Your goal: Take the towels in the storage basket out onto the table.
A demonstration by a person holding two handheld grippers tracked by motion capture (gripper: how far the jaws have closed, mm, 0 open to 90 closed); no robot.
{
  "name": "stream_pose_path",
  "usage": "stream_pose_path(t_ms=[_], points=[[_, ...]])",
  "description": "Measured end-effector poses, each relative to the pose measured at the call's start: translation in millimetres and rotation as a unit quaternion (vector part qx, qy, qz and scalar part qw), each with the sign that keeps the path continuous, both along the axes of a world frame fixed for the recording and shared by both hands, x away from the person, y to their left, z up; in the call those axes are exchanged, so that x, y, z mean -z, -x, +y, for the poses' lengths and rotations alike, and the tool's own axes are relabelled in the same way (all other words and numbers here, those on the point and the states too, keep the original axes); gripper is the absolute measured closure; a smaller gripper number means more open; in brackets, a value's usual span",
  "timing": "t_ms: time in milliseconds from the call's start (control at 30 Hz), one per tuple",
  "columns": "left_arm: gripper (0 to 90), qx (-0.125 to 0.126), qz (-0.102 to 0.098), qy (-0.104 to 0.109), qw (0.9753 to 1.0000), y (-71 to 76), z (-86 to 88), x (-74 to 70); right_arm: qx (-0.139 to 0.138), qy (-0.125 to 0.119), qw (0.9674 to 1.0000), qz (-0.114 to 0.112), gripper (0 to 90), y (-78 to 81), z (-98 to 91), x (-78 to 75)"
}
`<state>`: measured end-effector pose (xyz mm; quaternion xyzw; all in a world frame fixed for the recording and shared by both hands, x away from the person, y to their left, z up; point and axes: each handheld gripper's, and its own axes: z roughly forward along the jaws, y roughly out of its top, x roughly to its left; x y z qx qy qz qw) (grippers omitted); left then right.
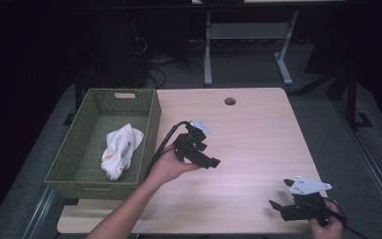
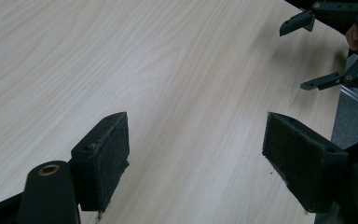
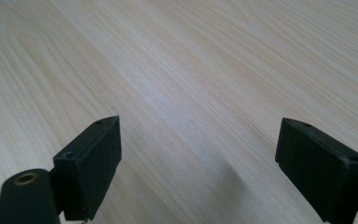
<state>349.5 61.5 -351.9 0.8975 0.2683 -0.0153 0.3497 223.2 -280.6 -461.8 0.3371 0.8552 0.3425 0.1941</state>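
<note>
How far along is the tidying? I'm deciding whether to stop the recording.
Looks done: the white cloth lies inside the green basket at the table's left edge. In hand: nothing; the left gripper and right gripper both have open jaws over bare table. Left: probably nothing, since no other item lies on the tabletop.

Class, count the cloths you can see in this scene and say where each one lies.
1. The white patterned cloth lies crumpled inside the green basket at the table's left; another could be hidden beneath it.
</note>
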Motion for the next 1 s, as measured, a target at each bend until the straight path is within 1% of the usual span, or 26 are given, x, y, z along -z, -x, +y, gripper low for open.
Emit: stream_pose_path(t_ms=[33,67,100,133,167,267,300,333,367,400,433,467,533,600,633,667,700,733,767,800,833,900,933,967,1000], points=[[22.6,0.0,0.0,0.0,1.0,0.0,0.0,0.0,0.0,0.0,1.0,0.0,14.0,0.0,0.0,0.0],[22.5,0.003,-0.002,-0.003,1.0,-3.6,3.7,-6.7,0.0,0.0,1.0,0.001,14.0,-0.7,-0.6,0.1],[22.6,0.003,-0.002,-0.003,1.0,-3.6,3.7,-6.7,0.0,0.0,1.0,0.001,14.0,-0.7,-0.6,0.1],[22.5,-0.001,-0.004,-0.001,1.0,-5.9,8.0,-13.7,0.001,-0.003,1.0,0.002,14.0,-0.4,0.0,0.1],[22.5,-0.001,-0.004,-0.001,1.0,-5.9,8.0,-13.7,0.001,-0.003,1.0,0.002,14.0,-0.4,0.0,0.1],[23.9,-0.006,-0.002,0.011,0.9999,-9.7,17.4,-22.5,-0.006,0.008,0.9999,-0.005,14.0,-0.2,-0.6,-0.2],[23.9,-0.008,0.002,0.016,0.9998,-10.9,21.1,-24.9,-0.006,0.008,0.9999,-0.005,14.0,-0.2,-0.6,-0.2],[23.9,-0.009,0.005,0.013,0.9999,-13.5,28.0,-28.5,0.0,-0.002,1.0,0.002,14.0,0.2,1.2,-0.1],[23.9,-0.009,0.005,0.013,0.9999,-13.5,28.0,-28.5,0.0,-0.002,1.0,0.002,14.0,0.2,1.2,-0.1],[23.9,-0.012,0.008,0.009,0.9999,-15.7,33.5,-30.9,-0.002,0.0,1.0,0.002,14.0,-0.2,1.6,0.3],[23.9,-0.012,0.008,0.009,0.9999,-15.7,33.5,-30.9,-0.004,0.004,1.0,0.0,14.0,-0.5,1.5,0.4],[23.9,-0.017,0.011,0.007,0.9998,-17.5,38.1,-34.0,-0.004,0.003,1.0,0.001,14.0,-0.3,1.9,0.4],[23.8,-0.02,0.012,0.005,0.9997,-18.1,39.8,-35.7,-0.004,0.003,1.0,0.001,14.0,0.2,2.1,0.3],[23.9,-0.023,0.011,0.004,0.9997,-20.0,45.0,-40.5,-0.003,0.005,1.0,-0.001,14.0,0.2,2.2,0.5],[23.8,-0.023,0.011,0.004,0.9997,-20.0,45.0,-40.5,-0.003,0.005,1.0,-0.001,14.0,0.2,2.2,0.5],[23.8,-0.027,0.008,0.002,0.9996,-20.5,48.9,-44.2,-0.003,0.004,1.0,0.0,14.0,0.2,2.1,0.2],[23.9,-0.027,0.008,0.002,0.9996,-20.5,48.9,-44.2,-0.003,0.004,1.0,0.0,14.0,0.2,2.1,0.2],[23.9,-0.033,0.005,0.005,0.9994,-20.6,53.9,-47.8,-0.002,0.003,1.0,0.004,14.0,0.4,2.4,0.2],[23.9,-0.033,0.005,0.005,0.9994,-20.6,53.9,-47.8,-0.002,0.003,1.0,0.004,14.0,0.4,2.4,0.2],[23.9,-0.036,0.004,0.006,0.9993,-21.5,60.9,-51.2,-0.002,0.0,1.0,0.004,14.0,1.0,2.3,0.1],[23.9,-0.036,0.004,0.006,0.9993,-21.5,60.9,-51.2,-0.002,0.0,1.0,0.004,14.0,1.0,2.3,0.1],[23.9,-0.042,0.002,0.006,0.9991,-21.5,68.8,-54.4,-0.004,0.003,1.0,0.0,14.0,1.3,1.0,-0.1],[24.0,-0.053,0.003,0.008,0.9986,-22.2,77.9,-56.4,0.001,-0.002,1.0,0.004,14.0,2.5,1.3,-0.5],[23.9,-0.053,0.003,0.008,0.9986,-22.2,77.9,-56.4,0.002,-0.002,1.0,0.004,14.0,2.6,1.2,-0.5],[23.9,-0.063,0.006,0.012,0.9979,-23.5,88.4,-57.5,0.002,-0.001,1.0,0.005,14.0,2.5,1.2,-0.4]])
